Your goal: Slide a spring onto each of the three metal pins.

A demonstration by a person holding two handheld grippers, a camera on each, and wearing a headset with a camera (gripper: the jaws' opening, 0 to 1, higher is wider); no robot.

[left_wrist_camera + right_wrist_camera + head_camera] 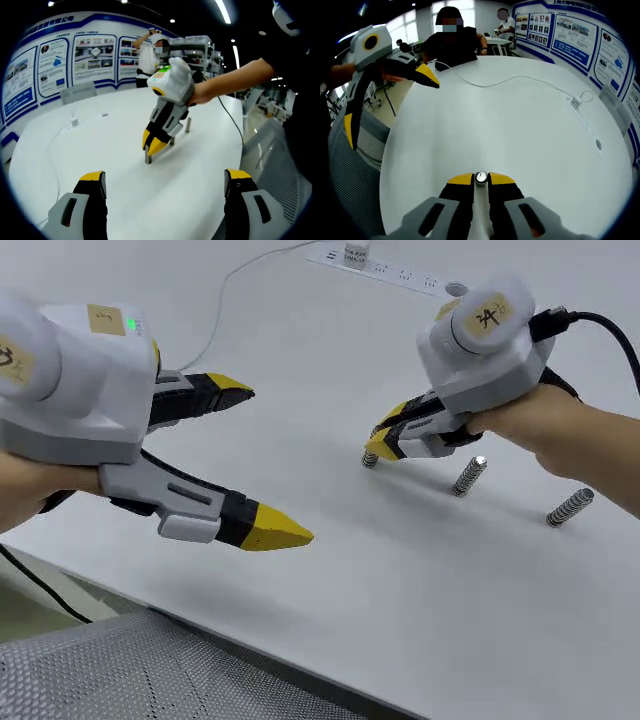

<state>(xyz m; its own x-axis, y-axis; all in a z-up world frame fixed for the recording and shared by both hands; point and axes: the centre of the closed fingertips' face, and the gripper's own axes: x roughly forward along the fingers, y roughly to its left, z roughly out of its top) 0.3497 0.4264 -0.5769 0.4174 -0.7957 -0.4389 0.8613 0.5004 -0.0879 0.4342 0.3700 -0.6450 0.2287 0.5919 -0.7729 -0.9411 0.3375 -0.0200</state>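
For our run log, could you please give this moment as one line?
left gripper open, hovering | right gripper shut on pin | two other pins carry springs

Smooth, matt white table — springs of ribbed bright metal — pin head polished, glossy.

Both the left gripper, at the left of the head view, and the right gripper, upper right, are white and pale grey with black jaws and bright yellow tips; the left one carries a small green light. The springs right of centre are silvery with fine ringed coils, and the pin low in the right gripper view has a shiny silver head. The table is plain white, the chair at lower left grey mesh.
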